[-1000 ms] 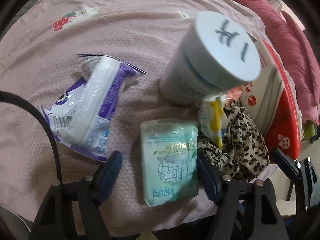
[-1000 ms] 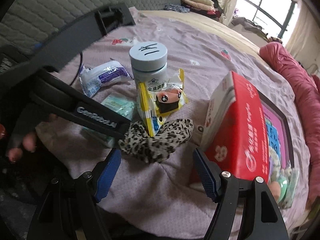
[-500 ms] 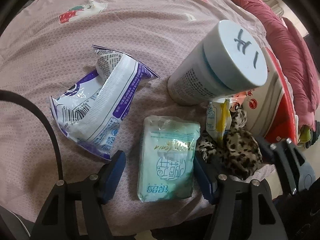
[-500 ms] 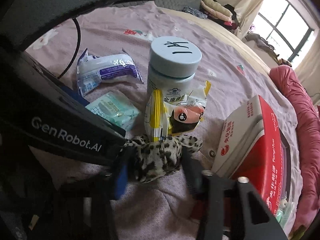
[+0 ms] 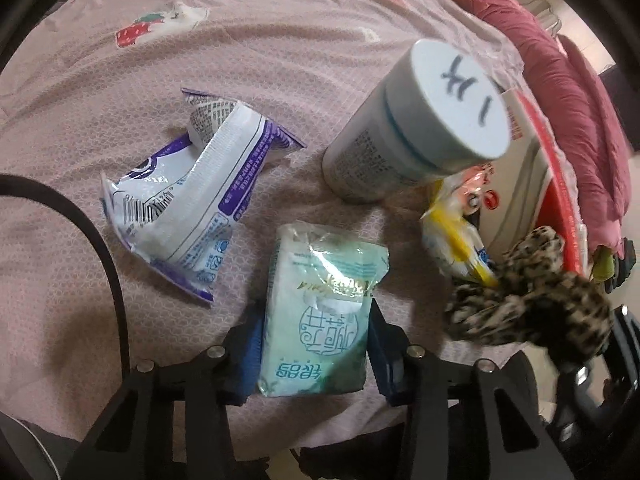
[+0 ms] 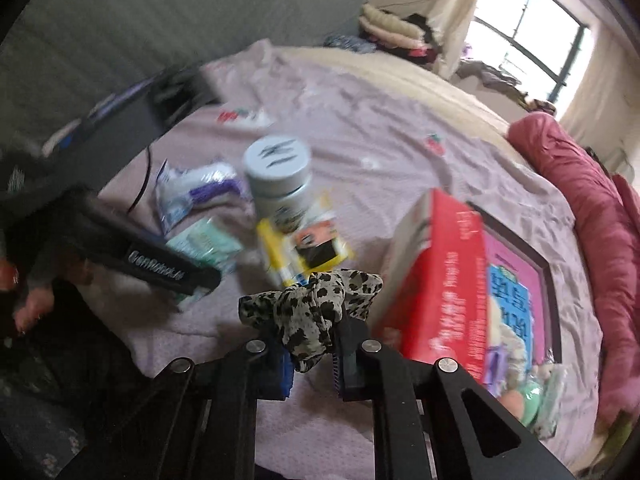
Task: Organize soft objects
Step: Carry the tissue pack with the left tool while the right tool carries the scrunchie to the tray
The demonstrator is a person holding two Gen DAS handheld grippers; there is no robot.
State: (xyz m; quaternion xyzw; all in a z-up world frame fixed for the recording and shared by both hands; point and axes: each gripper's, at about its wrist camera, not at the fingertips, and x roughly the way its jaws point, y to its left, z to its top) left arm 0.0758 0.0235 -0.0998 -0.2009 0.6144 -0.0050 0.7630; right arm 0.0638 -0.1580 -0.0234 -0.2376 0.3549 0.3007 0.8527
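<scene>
Right gripper [image 6: 310, 354]: closed on one leopard-print scrunchie [image 6: 310, 312], bunched between the blue pads and held above the bed; in the left wrist view the same scrunchie [image 5: 532, 300] shows blurred at the right edge, off the sheet.

Left gripper [image 5: 314, 346]: pads set against both long sides of one mint-green tissue pack [image 5: 320, 312], which lies flat on the sheet; whether the pads press it or only touch cannot be told.

Items on the bed, counted:
- One white-and-purple plastic packet [image 5: 188, 208], crumpled, lying left of the tissue pack and apart from it.
- One round jar [image 5: 404, 136] with a pale blue lid bearing handwritten marks, upright, beyond the tissue pack.
- One yellow snack bag [image 5: 456, 236], leaning at the jar's foot, between jar and box.
- One red-and-white box [image 6: 440, 280], standing on edge right of the jar.
- One flat picture box [image 6: 516, 292] with a dark frame, lying behind the red box, with small soft things heaped at its near end, too blurred to count.

Surface and room: pink bedsheet [image 5: 280, 48] with strawberry prints; one rolled dark-pink quilt [image 6: 592, 208] along the far side; grey padded headboard; window with pale curtains; folded clothes stacked beneath it.

Hand: fingers with red nails [image 6: 24, 292] grip the left gripper's handle at the left edge of the right wrist view.
</scene>
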